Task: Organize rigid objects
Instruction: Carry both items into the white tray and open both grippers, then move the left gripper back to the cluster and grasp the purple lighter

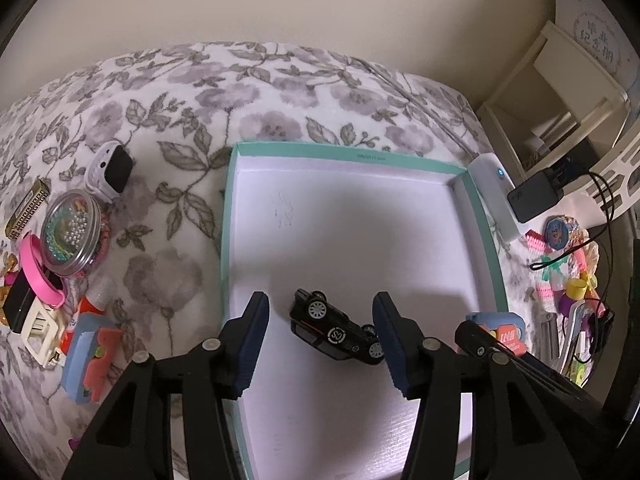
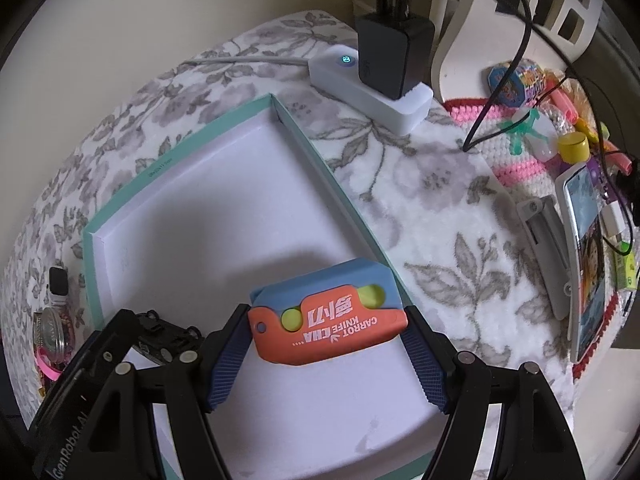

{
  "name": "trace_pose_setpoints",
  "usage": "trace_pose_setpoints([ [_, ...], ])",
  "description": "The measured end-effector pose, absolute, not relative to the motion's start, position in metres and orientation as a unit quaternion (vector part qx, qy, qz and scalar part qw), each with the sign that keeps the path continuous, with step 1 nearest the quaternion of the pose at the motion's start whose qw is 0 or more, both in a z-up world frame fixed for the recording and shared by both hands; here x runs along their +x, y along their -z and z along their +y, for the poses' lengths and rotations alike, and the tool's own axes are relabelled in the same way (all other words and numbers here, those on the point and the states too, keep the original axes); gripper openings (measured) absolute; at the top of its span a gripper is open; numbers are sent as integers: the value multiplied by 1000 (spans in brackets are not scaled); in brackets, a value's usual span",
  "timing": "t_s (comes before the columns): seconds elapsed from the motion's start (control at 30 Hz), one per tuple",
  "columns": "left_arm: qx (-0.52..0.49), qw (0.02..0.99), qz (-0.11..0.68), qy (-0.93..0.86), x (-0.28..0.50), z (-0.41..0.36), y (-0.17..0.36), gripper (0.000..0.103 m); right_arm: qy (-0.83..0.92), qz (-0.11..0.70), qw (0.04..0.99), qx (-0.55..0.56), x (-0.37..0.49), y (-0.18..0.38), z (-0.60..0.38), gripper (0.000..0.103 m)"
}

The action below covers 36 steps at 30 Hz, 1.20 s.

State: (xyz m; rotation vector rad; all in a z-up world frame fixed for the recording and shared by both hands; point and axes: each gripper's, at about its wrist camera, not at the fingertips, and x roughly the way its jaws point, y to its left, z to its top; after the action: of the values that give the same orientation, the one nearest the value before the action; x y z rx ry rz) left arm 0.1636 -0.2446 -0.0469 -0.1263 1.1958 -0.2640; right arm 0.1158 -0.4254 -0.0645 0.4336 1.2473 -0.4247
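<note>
Left tongs (image 1: 320,344) are released, pads spread apart with the black toy car (image 1: 338,334) lying on its side between them on the floor of the teal-rimmed box (image 1: 226,208), near the box's near-left corner; neither pad presses it, though the right pad looks just beside its rear wheel. Car's long axis runs slantwise across the gap. Right tongs (image 2: 326,344) are clenched on the orange-and-blue carrot knife toy (image 2: 328,320), gripped end to end along its long axis, held over the box's near-right edge, apparently above the floor. The box sits on a floral blanket (image 1: 168,128). Judged next move: the right hand lowers the knife straight down into free box floor on the right of the car, so it is the nearer hand for this placement; more loose items wait on the blanket's left side.
</note>
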Motion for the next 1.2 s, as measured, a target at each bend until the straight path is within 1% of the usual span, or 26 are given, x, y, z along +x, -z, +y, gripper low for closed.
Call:
trace_pose_setpoints([
  [0.03, -62, 818, 559, 123, 164, -243, 46, 57, 194, 570, 773, 199, 116, 63, -425, 78],
  [0.1, -65, 822, 554, 117, 164, -239, 43, 73, 190, 564, 780, 194, 116, 59, -423, 81],
  [0.17, -68, 829, 545, 106, 165, -233, 40, 79, 195, 556, 788, 180, 116, 53, -421, 88],
  [0.23, -72, 833, 541, 97, 167, -227, 38, 81, 196, 549, 794, 172, 116, 49, -419, 97],
  [0.4, -90, 831, 541, 92, 170, -215, 36, 81, 188, 544, 800, 171, 117, 45, -417, 98],
  [0.53, -90, 833, 540, 83, 172, -208, 34, 81, 190, 542, 802, 166, 116, 43, -415, 103],
  [0.77, -103, 840, 530, 60, 175, -187, 26, 81, 187, 533, 809, 163, 115, 39, -412, 103],
  [0.83, -105, 842, 526, 55, 176, -181, 22, 82, 184, 530, 813, 160, 115, 36, -409, 103],
  [0.87, -107, 845, 522, 52, 176, -177, 20, 84, 183, 528, 814, 158, 114, 34, -407, 103],
  [0.93, -109, 849, 514, 44, 175, -171, 15, 91, 182, 523, 819, 152, 114, 28, -403, 103],
  [0.97, -112, 852, 509, 41, 175, -167, 11, 97, 180, 519, 822, 148, 113, 24, -400, 103],
  [1.1, -129, 864, 485, 37, 169, -147, -7, 98, 166, 502, 836, 145, 111, 5, -389, 103],
  [1.2, -122, 874, 470, 29, 162, -133, -23, 98, 144, 490, 848, 145, 110, -10, -376, 103],
])
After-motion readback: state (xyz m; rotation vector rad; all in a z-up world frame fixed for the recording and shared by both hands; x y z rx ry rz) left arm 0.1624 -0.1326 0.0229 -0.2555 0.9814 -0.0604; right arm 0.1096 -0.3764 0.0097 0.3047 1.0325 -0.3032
